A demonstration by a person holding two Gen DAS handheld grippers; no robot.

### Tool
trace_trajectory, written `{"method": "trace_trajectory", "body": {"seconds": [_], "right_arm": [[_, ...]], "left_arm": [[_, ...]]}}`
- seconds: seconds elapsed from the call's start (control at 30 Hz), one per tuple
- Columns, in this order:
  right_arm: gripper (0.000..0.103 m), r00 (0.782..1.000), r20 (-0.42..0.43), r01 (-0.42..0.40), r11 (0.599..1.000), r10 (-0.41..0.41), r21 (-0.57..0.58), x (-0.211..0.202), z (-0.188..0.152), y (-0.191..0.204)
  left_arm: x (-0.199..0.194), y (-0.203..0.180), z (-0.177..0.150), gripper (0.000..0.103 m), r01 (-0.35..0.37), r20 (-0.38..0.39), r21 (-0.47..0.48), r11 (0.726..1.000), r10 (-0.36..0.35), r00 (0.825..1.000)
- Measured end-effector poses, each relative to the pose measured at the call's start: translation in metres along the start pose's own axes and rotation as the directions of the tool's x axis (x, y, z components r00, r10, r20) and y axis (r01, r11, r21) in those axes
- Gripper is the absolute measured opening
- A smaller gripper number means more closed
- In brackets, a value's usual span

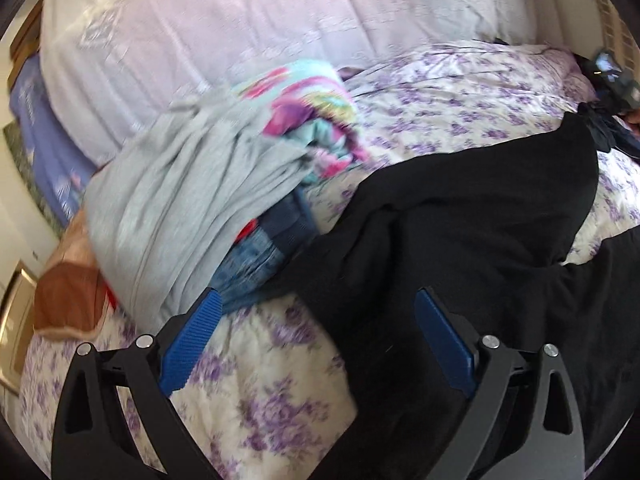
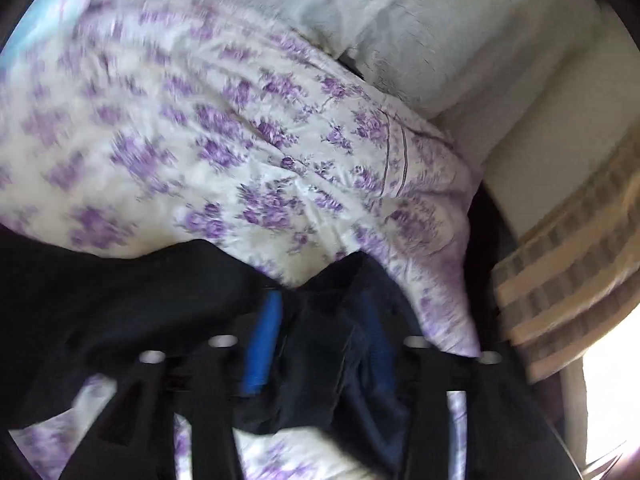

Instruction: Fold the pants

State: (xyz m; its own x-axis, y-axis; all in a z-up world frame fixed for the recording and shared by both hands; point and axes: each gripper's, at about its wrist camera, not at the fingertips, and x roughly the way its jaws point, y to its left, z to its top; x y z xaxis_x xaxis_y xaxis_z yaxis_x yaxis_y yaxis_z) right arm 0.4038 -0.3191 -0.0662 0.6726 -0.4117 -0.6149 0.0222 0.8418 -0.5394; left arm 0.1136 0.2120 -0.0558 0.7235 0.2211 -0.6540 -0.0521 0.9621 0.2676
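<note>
Black pants [image 1: 460, 232] lie spread over a bed with a purple-flowered cover [image 1: 256, 392]. My left gripper [image 1: 316, 312] is open just above the near edge of the pants, one blue finger [image 1: 192, 344] over the cover, the other [image 1: 444, 344] over the black cloth. My right gripper [image 2: 316, 320] is shut on a bunched end of the black pants [image 2: 120, 304] and holds it above the flowered cover [image 2: 224, 152]. It shows far right in the left wrist view [image 1: 612, 80], gripping the pants' far end.
A pile of clothes lies left of the pants: a grey garment [image 1: 172, 208], a colourful cloth [image 1: 312, 120], jeans [image 1: 256, 256]. White pillows [image 1: 240, 32] lie at the head of the bed. A striped beige cloth [image 2: 572, 280] hangs at right.
</note>
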Motion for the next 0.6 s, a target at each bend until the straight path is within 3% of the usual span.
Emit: {"method": "trace_trajectory", "body": {"seconds": [0.1, 0.13, 0.2, 0.3, 0.47, 0.5, 0.53, 0.6], "right_arm": [[0.069, 0.992, -0.012, -0.126, 0.980, 0.129, 0.156, -0.017, -0.022, -0.030], [0.069, 0.971, -0.036, -0.219, 0.942, 0.235, 0.253, -0.018, -0.036, -0.043], [0.068, 0.937, -0.088, -0.286, 0.887, 0.338, 0.364, -0.011, -0.057, -0.047], [0.068, 0.898, -0.146, -0.302, 0.823, 0.415, 0.482, 0.008, -0.088, -0.041], [0.066, 0.865, -0.141, -0.302, 0.725, 0.481, 0.619, 0.045, -0.105, -0.024], [0.050, 0.874, -0.125, -0.291, 0.712, 0.470, 0.640, 0.046, -0.106, -0.023], [0.010, 0.882, -0.113, -0.288, 0.712, 0.458, 0.641, 0.045, -0.104, -0.022], [0.004, 0.880, -0.097, -0.307, 0.715, 0.464, 0.628, 0.033, -0.102, -0.026]], "left_arm": [[0.003, 0.006, -0.012, 0.095, -0.006, -0.014, -0.024, 1.000, 0.006, 1.000], [0.004, 0.006, -0.015, 0.095, 0.006, -0.019, -0.036, 0.999, -0.007, 1.000], [0.004, 0.003, -0.020, 0.095, 0.038, -0.017, -0.056, 0.998, -0.039, 0.999], [0.002, -0.007, -0.025, 0.095, 0.083, -0.012, -0.064, 0.995, -0.084, 0.996], [-0.006, -0.018, -0.032, 0.095, 0.132, -0.007, -0.073, 0.989, -0.133, 0.991], [-0.008, -0.017, -0.035, 0.095, 0.126, -0.012, -0.073, 0.989, -0.127, 0.992], [-0.009, -0.015, -0.036, 0.095, 0.115, -0.015, -0.073, 0.991, -0.117, 0.993], [-0.013, -0.010, -0.041, 0.095, 0.088, -0.019, -0.075, 0.993, -0.089, 0.996]]}}
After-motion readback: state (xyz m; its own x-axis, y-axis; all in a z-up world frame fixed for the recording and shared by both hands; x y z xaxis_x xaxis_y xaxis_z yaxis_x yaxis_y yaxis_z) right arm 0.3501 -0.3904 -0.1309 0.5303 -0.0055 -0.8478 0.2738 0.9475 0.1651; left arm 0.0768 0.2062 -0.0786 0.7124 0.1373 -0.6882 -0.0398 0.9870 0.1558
